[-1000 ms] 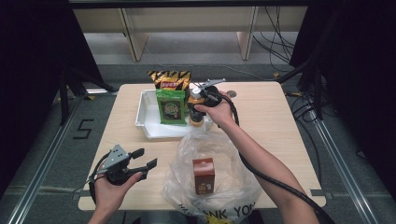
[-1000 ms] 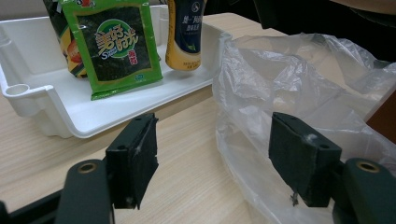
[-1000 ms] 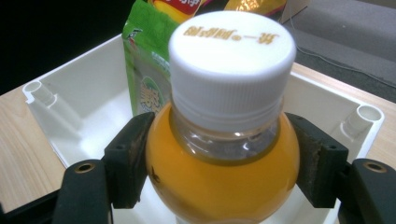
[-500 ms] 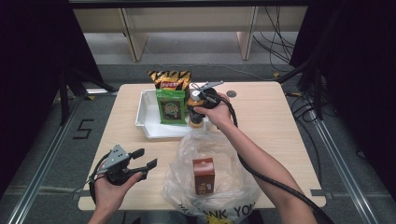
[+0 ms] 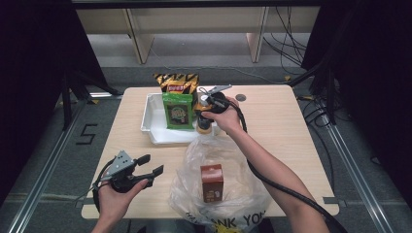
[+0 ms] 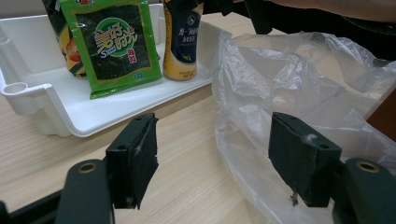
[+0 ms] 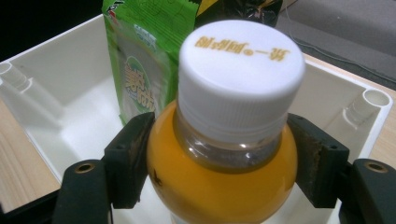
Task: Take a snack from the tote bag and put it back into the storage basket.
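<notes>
since the earlier frames, nothing has shifted much; right gripper stays at the bottle. bottle stands upright in the tray, at 3 o'clock of the green packet. jaws flank its shoulder, seemingly touching; grip looks taken. left gripper is wide, empty, beside the bag. step: picking the bottle. next, i judge: lift straight, carry toward 6 o'clock into the bag.

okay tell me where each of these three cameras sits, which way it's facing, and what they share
High view: above the table's near side, looking forward and down; both forearms, left gripper, right gripper.
Left gripper view: between its open jaws, toward white tray and plastic bag.
Right gripper view: jaws flanking the orange bottle.
Shared: green seaweed packet, tray.
</notes>
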{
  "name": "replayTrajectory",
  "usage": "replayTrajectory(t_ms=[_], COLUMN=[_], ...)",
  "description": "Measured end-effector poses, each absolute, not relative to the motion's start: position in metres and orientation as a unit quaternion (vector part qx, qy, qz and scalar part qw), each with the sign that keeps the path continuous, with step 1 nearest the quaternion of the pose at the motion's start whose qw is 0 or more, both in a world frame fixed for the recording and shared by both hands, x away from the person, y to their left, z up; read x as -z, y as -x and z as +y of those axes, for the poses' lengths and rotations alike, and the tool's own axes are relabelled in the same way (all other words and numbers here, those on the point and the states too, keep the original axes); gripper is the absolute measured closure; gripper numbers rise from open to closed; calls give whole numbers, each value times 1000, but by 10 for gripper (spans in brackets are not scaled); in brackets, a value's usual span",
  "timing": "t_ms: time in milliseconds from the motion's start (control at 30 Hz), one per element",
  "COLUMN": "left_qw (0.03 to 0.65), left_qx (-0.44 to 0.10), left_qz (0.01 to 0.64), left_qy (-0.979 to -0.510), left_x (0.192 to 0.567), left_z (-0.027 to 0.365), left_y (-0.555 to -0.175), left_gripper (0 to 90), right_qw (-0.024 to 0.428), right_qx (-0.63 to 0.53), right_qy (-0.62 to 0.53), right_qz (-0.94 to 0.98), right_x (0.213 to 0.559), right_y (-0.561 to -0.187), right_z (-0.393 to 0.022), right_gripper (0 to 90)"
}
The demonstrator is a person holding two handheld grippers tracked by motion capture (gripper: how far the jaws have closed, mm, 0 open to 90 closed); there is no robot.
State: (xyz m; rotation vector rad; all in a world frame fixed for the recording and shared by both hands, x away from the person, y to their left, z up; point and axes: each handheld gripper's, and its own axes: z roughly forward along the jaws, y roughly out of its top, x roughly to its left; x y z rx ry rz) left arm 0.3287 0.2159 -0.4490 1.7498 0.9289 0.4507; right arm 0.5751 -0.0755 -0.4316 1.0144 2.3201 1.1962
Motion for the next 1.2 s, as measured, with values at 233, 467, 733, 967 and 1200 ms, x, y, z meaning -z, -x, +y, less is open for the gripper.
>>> replayTrajectory(t_ms=[233, 467, 733, 967, 1200], left_qw=[527, 528, 528, 527, 528], left_qx=[-188, -188, -192, -188, -190], left_qz=[391, 388, 391, 391, 394], left_qy=[-730, -732, -730, -731, -728], left_x=[449, 449, 448, 448, 449], left_z=[216, 216, 217, 217, 216], left_y=[-328, -328, -328, -328, -328], left_gripper=[325, 325, 320, 320, 316], right_qw=[175, 174, 164, 172, 172], right_qx=[-409, -415, -413, -413, -424], right_qy=[-350, -351, -366, -351, -355], right_qz=[825, 821, 818, 823, 815], right_x=[431, 432, 428, 421, 416], right_y=[-575, -573, -567, -556, -541], right_z=[-75, -71, -73, -86, -101], right_gripper=[307, 280, 206, 206, 213])
